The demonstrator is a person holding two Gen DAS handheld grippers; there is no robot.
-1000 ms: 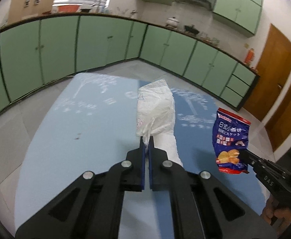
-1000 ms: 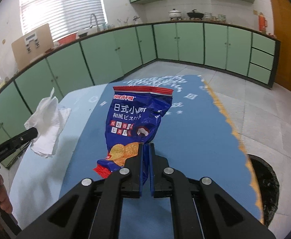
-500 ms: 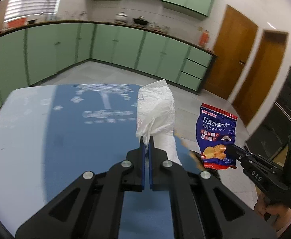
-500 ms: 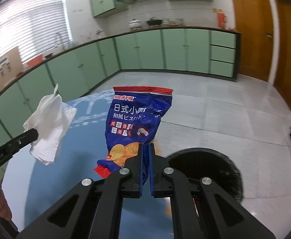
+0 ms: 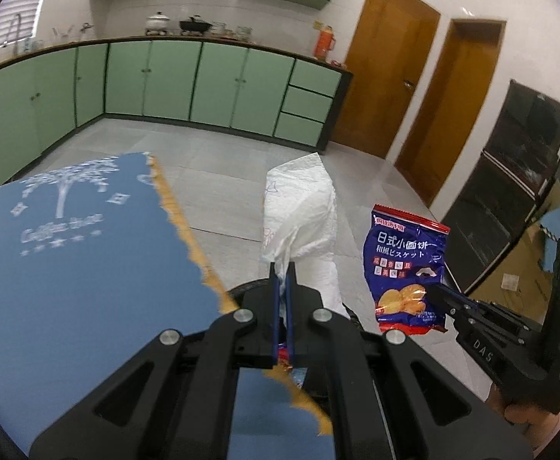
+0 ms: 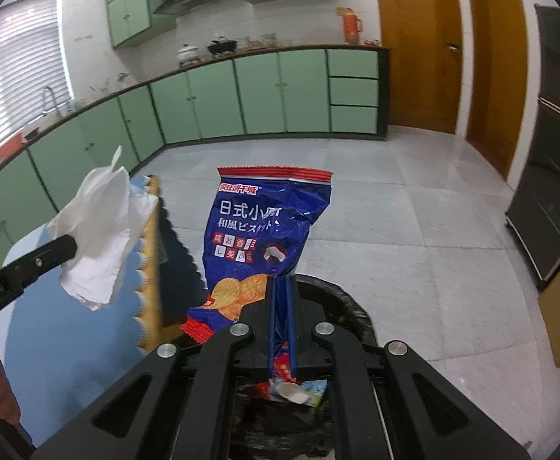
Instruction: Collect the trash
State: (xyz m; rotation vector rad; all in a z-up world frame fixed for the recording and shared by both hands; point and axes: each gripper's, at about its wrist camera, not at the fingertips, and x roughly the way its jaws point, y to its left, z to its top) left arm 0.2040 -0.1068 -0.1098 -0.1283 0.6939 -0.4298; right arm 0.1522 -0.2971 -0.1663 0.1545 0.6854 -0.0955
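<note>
Right now, per item:
left gripper (image 5: pixel 283 268): jaws clamped tight on a crumpled white tissue (image 5: pixel 299 214); tissue sticks up and forward from the tips, clear of the table; seen from the right wrist view it sits off to the left (image 6: pixel 71 247) with the tissue (image 6: pixel 99 226) bunched at its tip
right gripper (image 6: pixel 282 280): jaws pinched on the lower part of a blue snack bag (image 6: pixel 264 230); bag stands up in front of the tips, red strip at top edge, biscuit picture near the bottom; in the left wrist view this gripper (image 5: pixel 433 291) comes in from the right holding the same bag (image 5: pixel 406 268) by its lower right edge
bag writing: Japanese characters, white on blue; "日式小" and "ビスケット" readable; red boxes with small characters below, too small to be sure
gripper writing: "DAS" on the right gripper body in the left view; white lettering on the left gripper arm in the right view, blurred
tablecloth (image 5: pixel 88 249): blue, scalloped tan edge, left of both grippers; white tree print and script text, blurred, looks like "Coffee"
bin (image 6: pixel 341 306): black round one on the floor, directly below and just ahead of the right gripper, partly hidden by it; wrapper scraps and a small white cup-like piece (image 6: pixel 293 391) inside
hand (image 5: pixel 518 414): grips the right gripper handle, lower right
</note>
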